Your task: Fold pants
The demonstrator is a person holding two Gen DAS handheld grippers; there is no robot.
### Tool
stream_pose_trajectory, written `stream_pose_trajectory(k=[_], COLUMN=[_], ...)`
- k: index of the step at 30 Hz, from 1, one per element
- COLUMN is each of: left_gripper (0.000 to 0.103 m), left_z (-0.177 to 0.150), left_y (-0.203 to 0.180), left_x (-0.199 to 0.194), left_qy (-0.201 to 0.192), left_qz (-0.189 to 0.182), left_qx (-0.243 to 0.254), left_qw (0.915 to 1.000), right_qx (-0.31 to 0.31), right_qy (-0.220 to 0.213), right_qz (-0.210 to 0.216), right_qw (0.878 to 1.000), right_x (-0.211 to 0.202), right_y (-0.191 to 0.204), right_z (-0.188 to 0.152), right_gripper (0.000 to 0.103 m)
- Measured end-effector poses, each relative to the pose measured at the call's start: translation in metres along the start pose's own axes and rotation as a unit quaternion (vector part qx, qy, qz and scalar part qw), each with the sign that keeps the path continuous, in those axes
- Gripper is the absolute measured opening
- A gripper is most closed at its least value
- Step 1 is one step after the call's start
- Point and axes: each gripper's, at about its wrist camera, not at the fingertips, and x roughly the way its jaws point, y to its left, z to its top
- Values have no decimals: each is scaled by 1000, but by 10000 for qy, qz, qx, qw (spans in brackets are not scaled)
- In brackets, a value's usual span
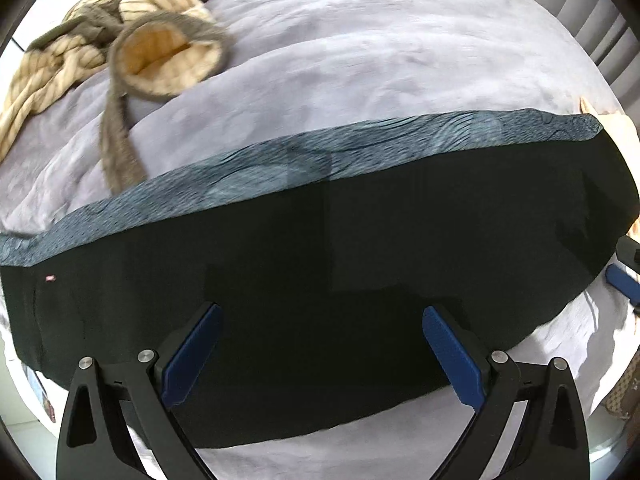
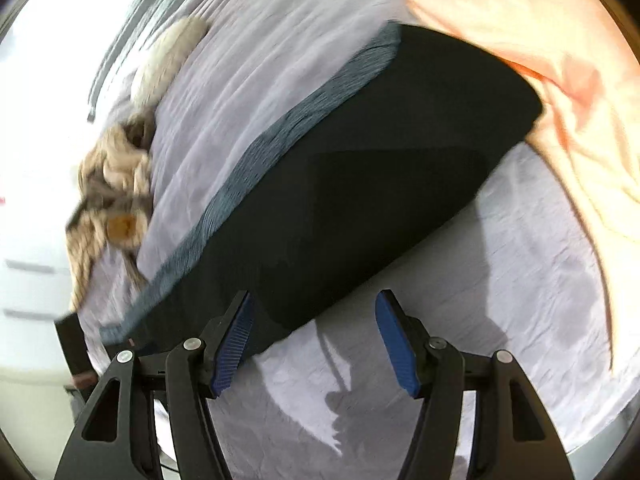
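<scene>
The pants (image 1: 320, 264) are black with a grey-blue waistband (image 1: 304, 160). They lie flat on a pale lilac bed sheet (image 1: 360, 60). My left gripper (image 1: 320, 312) is open just above the black fabric, with nothing between its blue pads. In the right wrist view the pants (image 2: 360, 200) run diagonally with the waistband (image 2: 256, 168) on their left edge. My right gripper (image 2: 316, 300) is open over the pants' near edge and the sheet (image 2: 500, 280). Its blue pad shows at the right edge of the left wrist view (image 1: 622, 286).
A heap of beige striped clothes with olive trim (image 1: 132, 40) lies at the far left of the bed; it also shows in the right wrist view (image 2: 116, 196). A peach cloth (image 2: 540, 60) lies beside the pants' far end. Window blinds (image 1: 580, 4) stand behind the bed.
</scene>
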Motion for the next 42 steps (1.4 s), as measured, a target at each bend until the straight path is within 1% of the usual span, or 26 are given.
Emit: stream_pose_trajectory(k=[3,7,10,13,18,19,20,21,22,23,25,28,29,30,32,33,34,36,37,38,41,42], left_gripper=[101,101,101,101,101,101,93,75,69,69,69,69,69,69,69,69,69,69,69,69,69,69], left_z=[13,33,43,47,49,48,45,36,39,44,58,86,96,106,110,108,106,105,104,104,91,82], left_y=[-21,-45,-50,-53,-59,-61,-61,-65,-71,-74,-86,-106,-113,-122,-127,-128,-134,-141,-142,-140,-116,-104], left_x=[5,20,33,44,48,46,41,32,26,21,8,8,13,24,48,54,56,53,48,43,23,16], left_qy=[-73,-141,-112,-69,-128,-105,-89,-96,-102,-150,-457,-730,-738,-664,-396,-392,-536,-654,-665,-656,-625,-642], left_qz=[-3,109,167,140,217,238,251,237,213,189,181,192,192,195,254,284,391,505,454,370,-85,-113], left_qx=[-7,-61,-164,-269,-210,-209,-206,-199,-162,-110,-55,-43,-50,-29,-16,-22,85,362,431,397,115,89], left_qw=[10000,9998,9997,9995,9995,9994,9994,9995,9996,9996,9988,9971,9971,9976,9989,9988,9978,9959,9958,9964,9979,9978], right_qx=[367,615,864,1064,1112,1177,1239,1294,1323,1268,960,480,328,236,54,-20,-121,-225,-263,-301,-588,-726], right_qy=[-69,-231,-378,-446,-505,-511,-499,-477,-493,-520,-616,-712,-738,-760,-803,-796,-783,-808,-820,-825,-841,-843], right_qz=[170,477,776,1067,1295,1305,1237,1148,1268,1319,1345,1375,1359,1353,1344,1343,1292,1232,1221,1200,1031,954], right_qw=[9992,9967,9925,9876,9840,9831,9833,9838,9818,9817,9843,9868,9874,9876,9877,9877,9884,9888,9888,9889,9894,9892], right_x=[0,-3,-1,8,23,26,28,28,27,24,12,-4,-9,-12,-17,-17,-15,-15,-16,-18,-26,-29], right_y=[-19,-37,-50,-57,-61,-61,-62,-65,-65,-62,-52,-30,-22,-17,-6,-2,4,12,16,20,36,40], right_z=[6,13,19,28,44,48,51,51,52,53,51,50,50,50,50,51,52,54,56,56,53,51], right_gripper=[67,67,67,67,66,57,47,21,16,15,14,14,14,14,14,14,13,13,14,14,13,13])
